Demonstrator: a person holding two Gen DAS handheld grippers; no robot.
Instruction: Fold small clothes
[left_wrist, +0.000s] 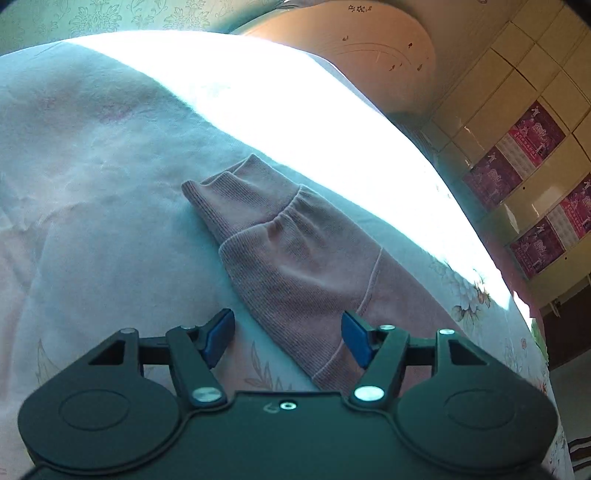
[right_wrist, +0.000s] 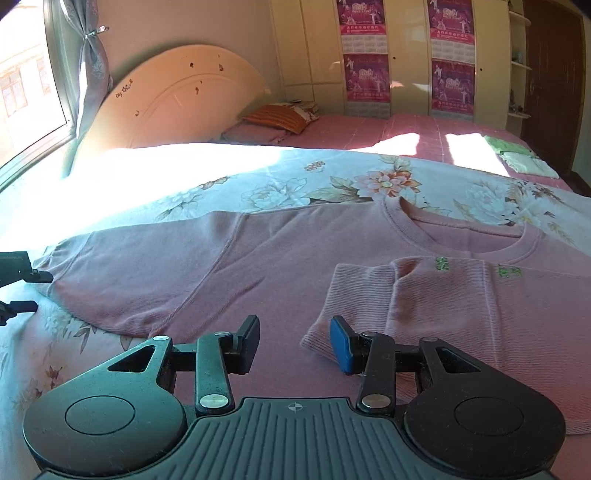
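A small pink long-sleeved shirt (right_wrist: 288, 266) lies flat on a floral sheet (right_wrist: 288, 184) on the bed. Its right sleeve (right_wrist: 369, 295) is folded in across the chest, cuff toward me. Its left sleeve (left_wrist: 280, 243) lies stretched out, cuff pointing away in the left wrist view. My left gripper (left_wrist: 288, 334) is open, just above the sleeve near the shoulder seam, holding nothing; it also shows at the left edge of the right wrist view (right_wrist: 22, 291). My right gripper (right_wrist: 295, 341) is open and empty, low over the shirt's hem by the folded cuff.
A pale wooden headboard (right_wrist: 177, 99) stands beyond the sheet, with a window and curtain (right_wrist: 88, 66) at left. Pillows (right_wrist: 277, 120) and folded green cloth (right_wrist: 517, 157) lie on the pink bedspread (right_wrist: 369, 129). Wardrobe doors with posters (right_wrist: 406, 55) line the far wall.
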